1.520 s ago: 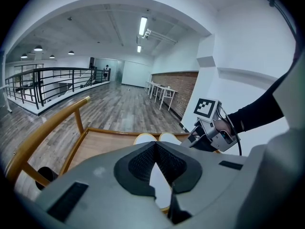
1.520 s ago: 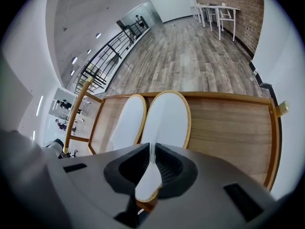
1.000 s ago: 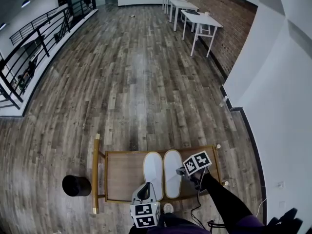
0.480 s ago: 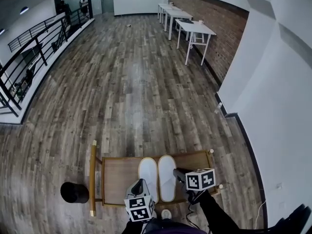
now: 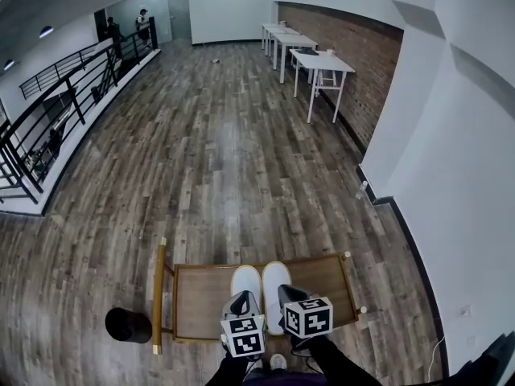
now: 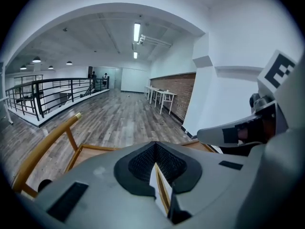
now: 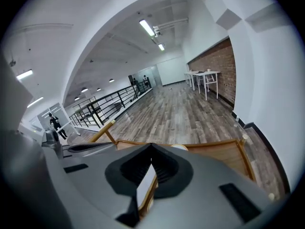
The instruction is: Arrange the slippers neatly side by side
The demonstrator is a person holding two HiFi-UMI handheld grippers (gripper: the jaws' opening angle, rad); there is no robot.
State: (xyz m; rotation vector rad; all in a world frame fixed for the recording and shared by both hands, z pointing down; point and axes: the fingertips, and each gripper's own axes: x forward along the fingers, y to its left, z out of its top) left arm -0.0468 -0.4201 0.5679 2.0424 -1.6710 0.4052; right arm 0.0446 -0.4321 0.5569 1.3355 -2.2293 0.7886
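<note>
Loft-style office hall: white desks [image 5: 320, 57] along a brick wall [image 5: 348, 37] (railed mezzanine edge [image 5: 71, 95]).

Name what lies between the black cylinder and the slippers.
In the head view, past the black cylinder comes a gold side rail, then bare wooden stand up to the slippers.
</note>
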